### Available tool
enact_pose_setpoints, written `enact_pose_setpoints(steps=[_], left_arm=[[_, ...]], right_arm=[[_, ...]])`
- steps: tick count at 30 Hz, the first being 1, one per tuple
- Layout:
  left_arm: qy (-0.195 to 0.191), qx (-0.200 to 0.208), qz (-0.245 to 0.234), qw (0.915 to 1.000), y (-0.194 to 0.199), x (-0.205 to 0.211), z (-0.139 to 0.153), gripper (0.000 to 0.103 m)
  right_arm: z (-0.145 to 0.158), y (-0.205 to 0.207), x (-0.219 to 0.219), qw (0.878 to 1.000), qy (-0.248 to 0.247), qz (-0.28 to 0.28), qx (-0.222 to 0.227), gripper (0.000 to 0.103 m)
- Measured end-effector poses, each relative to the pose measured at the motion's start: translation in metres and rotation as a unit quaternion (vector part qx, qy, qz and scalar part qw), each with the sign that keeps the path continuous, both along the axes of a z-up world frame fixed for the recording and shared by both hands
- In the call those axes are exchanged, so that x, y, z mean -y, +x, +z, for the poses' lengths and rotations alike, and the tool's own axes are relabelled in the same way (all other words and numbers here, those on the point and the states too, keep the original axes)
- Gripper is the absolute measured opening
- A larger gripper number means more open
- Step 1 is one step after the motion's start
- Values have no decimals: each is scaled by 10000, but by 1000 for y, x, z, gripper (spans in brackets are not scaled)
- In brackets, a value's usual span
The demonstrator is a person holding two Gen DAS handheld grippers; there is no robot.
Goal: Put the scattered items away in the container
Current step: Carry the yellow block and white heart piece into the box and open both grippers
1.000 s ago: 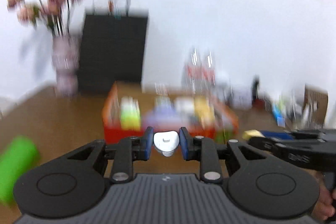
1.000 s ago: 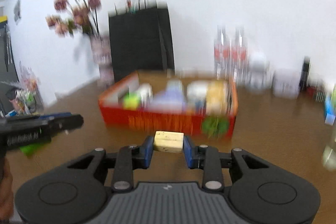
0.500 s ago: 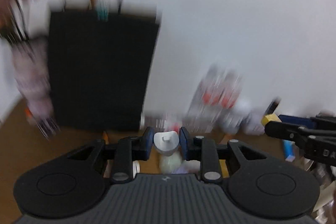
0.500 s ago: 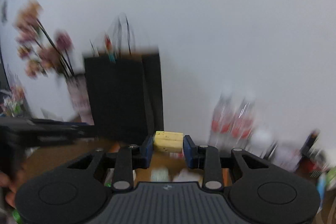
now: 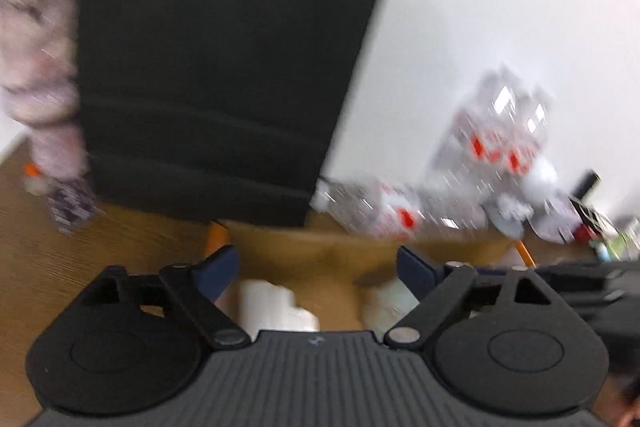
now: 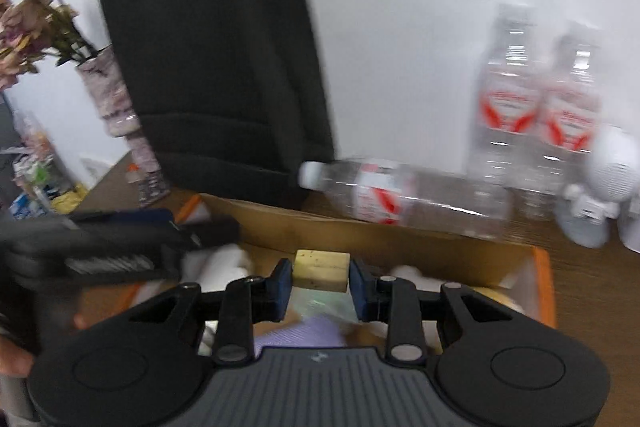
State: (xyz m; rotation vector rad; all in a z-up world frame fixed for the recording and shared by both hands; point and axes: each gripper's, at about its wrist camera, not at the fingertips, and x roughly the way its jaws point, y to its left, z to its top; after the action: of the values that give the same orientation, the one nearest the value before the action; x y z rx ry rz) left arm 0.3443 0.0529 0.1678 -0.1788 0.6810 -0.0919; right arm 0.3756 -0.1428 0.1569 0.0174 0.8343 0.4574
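My left gripper is open and empty above the orange cardboard box; white items lie in the box below it. My right gripper is shut on a yellow block and holds it over the same box, which holds white items and a lilac item. The left gripper also shows in the right wrist view, at the box's left end.
A tall black paper bag stands just behind the box. A vase of dried flowers stands left of it. One water bottle lies behind the box, two more stand at the back right by a white figure.
Both grippers have moved forward and down over the box. The left gripper has opened and the white item it held is gone from its jaws. The right gripper still holds the yellow block.
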Motion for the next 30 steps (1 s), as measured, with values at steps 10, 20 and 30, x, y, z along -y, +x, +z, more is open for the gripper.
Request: enact_pose_setpoints(steps=[10,20,30], left_arm=[[360,-114,192,9991,-14,-22,9,102],[445,-1402,-28,9891,-39,0,9,103],[609,-1856,126,9807,-87,37,32,103]], right_arm=[[-21,23,-36,9986,124,-161,-480,46],[25,-27,25,9877,-716,-1058,-901,78],[35,-97,62,9768,-635,-1195,-1661,86]])
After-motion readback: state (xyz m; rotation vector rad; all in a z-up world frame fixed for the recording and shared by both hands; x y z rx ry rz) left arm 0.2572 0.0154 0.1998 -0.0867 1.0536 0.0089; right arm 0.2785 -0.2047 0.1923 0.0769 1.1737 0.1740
